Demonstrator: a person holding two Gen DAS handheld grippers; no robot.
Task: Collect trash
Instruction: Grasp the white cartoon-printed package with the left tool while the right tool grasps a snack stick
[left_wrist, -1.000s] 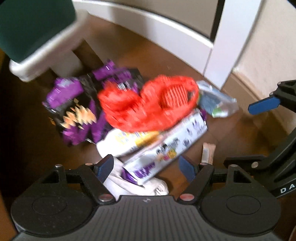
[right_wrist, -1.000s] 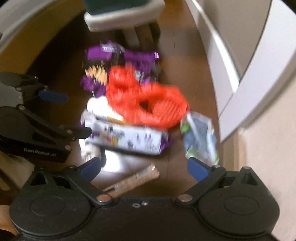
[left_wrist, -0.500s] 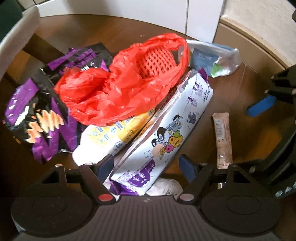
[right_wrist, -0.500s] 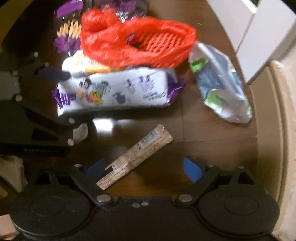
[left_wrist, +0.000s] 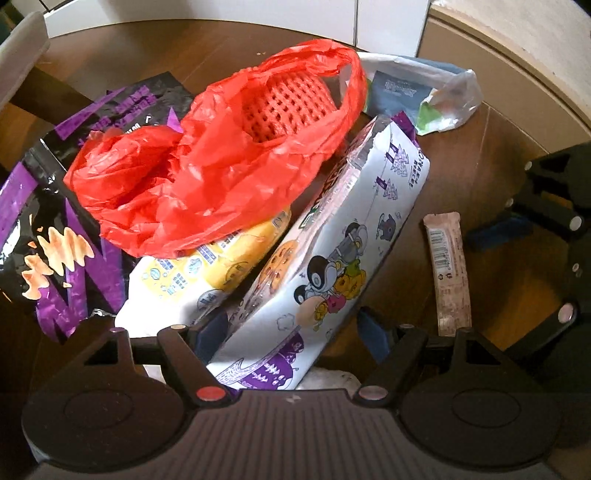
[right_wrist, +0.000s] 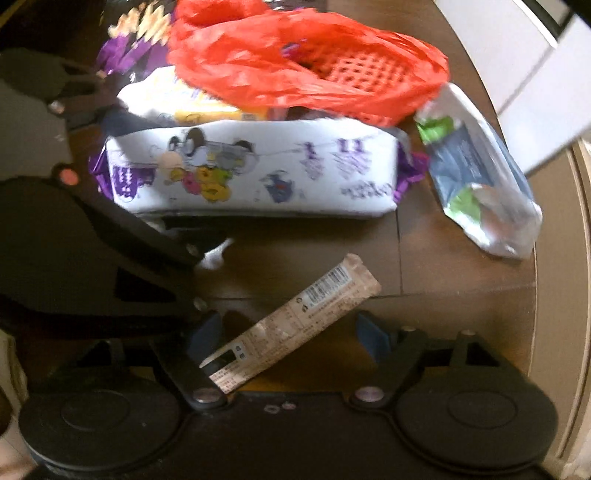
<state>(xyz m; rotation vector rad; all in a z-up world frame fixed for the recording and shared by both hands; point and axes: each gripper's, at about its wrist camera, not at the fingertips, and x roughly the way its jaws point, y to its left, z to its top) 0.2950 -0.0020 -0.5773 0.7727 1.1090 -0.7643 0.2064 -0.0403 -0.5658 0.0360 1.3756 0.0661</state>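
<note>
A pile of trash lies on the brown wooden surface (left_wrist: 480, 155). On top is a red plastic bag (left_wrist: 221, 158) with red foam netting inside. Under it are a white cartoon-printed package (left_wrist: 332, 258), a yellow-and-white packet (left_wrist: 199, 277) and a purple-black snack bag (left_wrist: 55, 221). My left gripper (left_wrist: 291, 332) is open and points down, with the cartoon package's near end between its jaws. A thin beige bar wrapper (right_wrist: 295, 321) lies slantwise between the jaws of my right gripper (right_wrist: 290, 334). Those jaws are closing, and the pads are not pressing on the wrapper.
A silver, blue and green pouch (right_wrist: 480, 192) lies apart at the pile's right. A crumpled white tissue (left_wrist: 325, 376) sits under the cartoon package's near end. White cabinet fronts (left_wrist: 388, 22) and a beige wall base (left_wrist: 517, 55) stand behind. A pale seat edge (left_wrist: 18, 48) shows far left.
Both grippers have come down much closer to the trash. The left now straddles the cartoon package's end. The right jaws have narrowed around the bar wrapper.
</note>
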